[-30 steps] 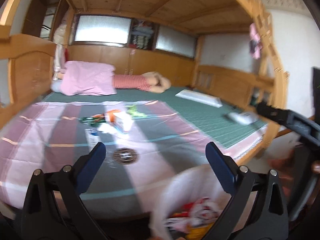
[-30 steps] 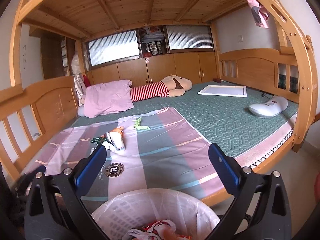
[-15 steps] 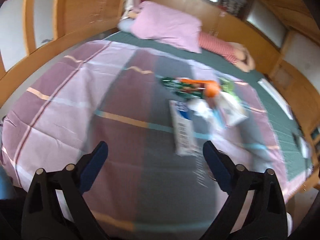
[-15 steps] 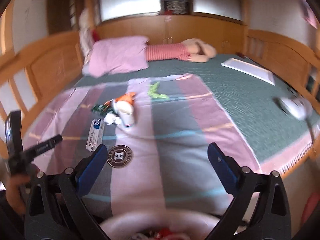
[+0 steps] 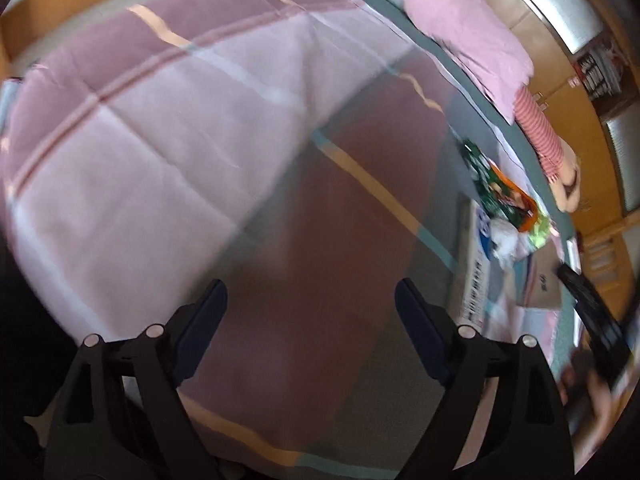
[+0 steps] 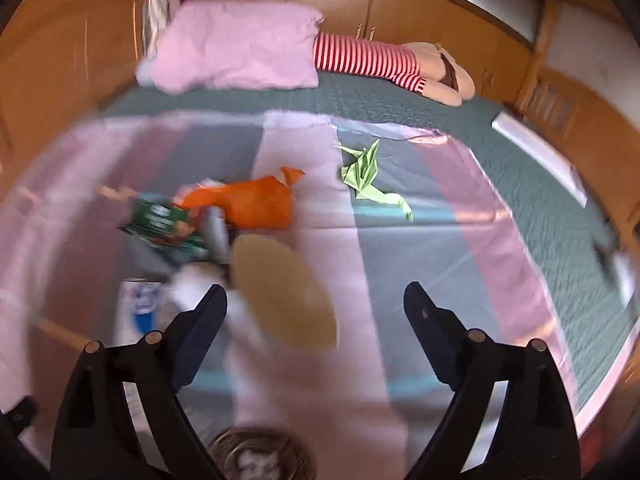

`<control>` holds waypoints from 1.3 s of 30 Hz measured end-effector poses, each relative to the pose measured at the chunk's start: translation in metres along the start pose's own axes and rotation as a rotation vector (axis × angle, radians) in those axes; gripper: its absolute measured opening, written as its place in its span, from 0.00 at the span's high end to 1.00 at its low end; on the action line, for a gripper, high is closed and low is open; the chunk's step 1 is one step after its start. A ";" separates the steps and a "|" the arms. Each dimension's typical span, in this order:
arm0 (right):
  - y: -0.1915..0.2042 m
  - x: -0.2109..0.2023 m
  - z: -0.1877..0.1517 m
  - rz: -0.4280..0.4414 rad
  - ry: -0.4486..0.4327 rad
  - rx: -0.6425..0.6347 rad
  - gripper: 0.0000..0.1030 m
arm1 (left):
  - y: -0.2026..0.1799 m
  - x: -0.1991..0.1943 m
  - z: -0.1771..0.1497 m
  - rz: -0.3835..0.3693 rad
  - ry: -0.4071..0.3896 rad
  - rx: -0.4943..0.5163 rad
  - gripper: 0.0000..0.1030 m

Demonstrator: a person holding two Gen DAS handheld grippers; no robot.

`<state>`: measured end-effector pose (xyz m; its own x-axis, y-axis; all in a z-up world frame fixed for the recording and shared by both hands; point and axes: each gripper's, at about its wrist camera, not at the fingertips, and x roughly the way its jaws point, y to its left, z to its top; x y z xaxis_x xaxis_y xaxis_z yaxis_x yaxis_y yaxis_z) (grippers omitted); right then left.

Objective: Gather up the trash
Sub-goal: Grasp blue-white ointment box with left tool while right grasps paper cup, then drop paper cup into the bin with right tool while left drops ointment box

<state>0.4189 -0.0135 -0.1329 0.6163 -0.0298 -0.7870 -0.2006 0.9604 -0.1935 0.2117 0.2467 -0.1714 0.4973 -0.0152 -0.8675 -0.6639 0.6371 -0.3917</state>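
Note:
Trash lies in a cluster on the pink and grey striped sheet (image 6: 420,264): an orange wrapper (image 6: 256,204), a green snack packet (image 6: 164,226), a paper cup on its side (image 6: 280,288), a white and blue box (image 6: 138,312), a crumpled white tissue (image 6: 192,284) and a green paper scrap (image 6: 368,178). My right gripper (image 6: 316,304) is open and empty just above the cup. My left gripper (image 5: 310,300) is open and empty over bare sheet; the green packet (image 5: 496,192) and box (image 5: 476,276) lie to its right.
A pink pillow (image 6: 240,50) and a striped plush toy (image 6: 384,62) lie at the bed's head on the green mat (image 6: 540,200). Wooden bed rails (image 6: 60,64) run along the left. A round logo patch (image 6: 256,456) shows on the sheet below my right gripper.
Both grippers have swung away from the white trash bin and over the bed. The right one has come close to the trash cluster; the left has tilted down over the sheet's left part.

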 end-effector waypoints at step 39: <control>-0.113 -0.228 -0.183 0.239 -0.199 0.217 0.72 | -0.147 -0.066 -0.093 -0.099 -0.344 0.782 0.60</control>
<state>0.1618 -0.1661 -0.0393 0.7115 0.2360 -0.6619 -0.2040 0.9707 0.1269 0.2246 0.0828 -0.0855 0.7584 0.0548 -0.6495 -0.0953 0.9951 -0.0273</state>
